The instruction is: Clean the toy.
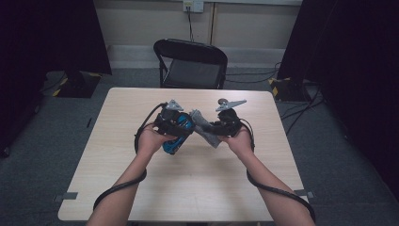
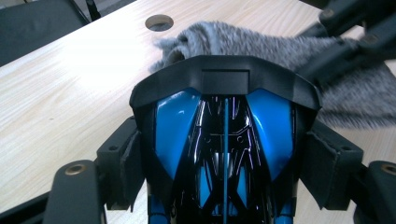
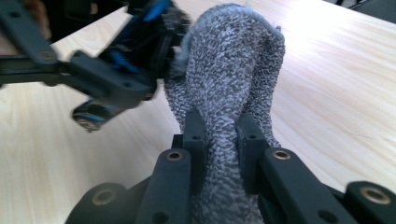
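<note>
Grey cloth (image 3: pixel 229 93) is pinched in your right gripper (image 3: pixel 219 154); left gripper (image 2: pixel 224 177) clamps the blue toy (image 2: pixel 224 140). Wipe its front edge, probably touching already, with short firm strokes.

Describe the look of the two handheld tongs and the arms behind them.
Both the left tongs and the right tongs are black, each topped by a grey three-cornered plate. A black cable loops from each back along the forearm. Seen close up, the jaws are matt black bars with brass-ringed screw holes and dark pads. The forearms are bare, with no sleeves.
</note>
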Demonstrator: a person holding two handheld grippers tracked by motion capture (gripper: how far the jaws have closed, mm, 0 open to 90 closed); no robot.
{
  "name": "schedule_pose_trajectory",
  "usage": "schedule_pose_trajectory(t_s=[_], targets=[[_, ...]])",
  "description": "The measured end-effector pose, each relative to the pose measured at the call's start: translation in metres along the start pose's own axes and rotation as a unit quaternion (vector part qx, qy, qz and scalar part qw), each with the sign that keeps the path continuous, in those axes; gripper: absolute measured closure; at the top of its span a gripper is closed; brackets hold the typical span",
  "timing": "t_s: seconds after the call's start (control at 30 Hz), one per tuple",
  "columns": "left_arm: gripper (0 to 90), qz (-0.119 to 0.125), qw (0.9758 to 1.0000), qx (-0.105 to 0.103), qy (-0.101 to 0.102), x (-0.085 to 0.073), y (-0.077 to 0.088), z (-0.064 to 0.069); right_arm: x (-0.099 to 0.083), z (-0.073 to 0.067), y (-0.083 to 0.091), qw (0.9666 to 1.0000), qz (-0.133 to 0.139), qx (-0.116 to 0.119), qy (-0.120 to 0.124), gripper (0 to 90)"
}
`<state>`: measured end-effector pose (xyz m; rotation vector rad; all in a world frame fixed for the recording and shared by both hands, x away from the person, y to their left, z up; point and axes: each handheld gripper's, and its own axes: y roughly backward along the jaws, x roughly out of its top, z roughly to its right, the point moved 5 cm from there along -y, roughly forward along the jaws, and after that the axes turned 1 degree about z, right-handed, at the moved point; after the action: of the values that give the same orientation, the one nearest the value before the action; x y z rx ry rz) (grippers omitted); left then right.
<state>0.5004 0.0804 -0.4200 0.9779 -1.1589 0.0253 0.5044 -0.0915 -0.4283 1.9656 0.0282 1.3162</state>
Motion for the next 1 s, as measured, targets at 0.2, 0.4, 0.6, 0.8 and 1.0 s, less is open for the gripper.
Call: schedule_pose_trajectory(t_s=[0.2,0.4,0.6,0.8,1.0], targets=[[25.4,-0.002,1.0000,0.001,0.001,0.000,-0.002,0.000,-0.005,-0.009,-0.006,0.9998,0.003,0.020,-0.004,78.5],[25.4,0.001,1.0000,0.000,0.002,0.002,-0.002,-0.001,-0.009,-0.013,-0.011,0.9996,0.005,0.029,-0.003,78.5],[25.4,-0.002,1.0000,-0.001,0.001,0.003,-0.003,-0.001,-0.012,-0.016,-0.014,0.9991,0.012,0.038,-0.012,78.5],[25.4,-0.006,1.0000,0.000,-0.001,0.003,-0.004,-0.001,-0.016,-0.016,-0.017,0.9987,0.014,0.045,-0.016,78.5],[25.4,-0.004,1.0000,0.000,0.002,0.003,-0.005,-0.001,-0.017,-0.017,-0.019,0.9986,0.015,0.047,-0.018,78.5]])
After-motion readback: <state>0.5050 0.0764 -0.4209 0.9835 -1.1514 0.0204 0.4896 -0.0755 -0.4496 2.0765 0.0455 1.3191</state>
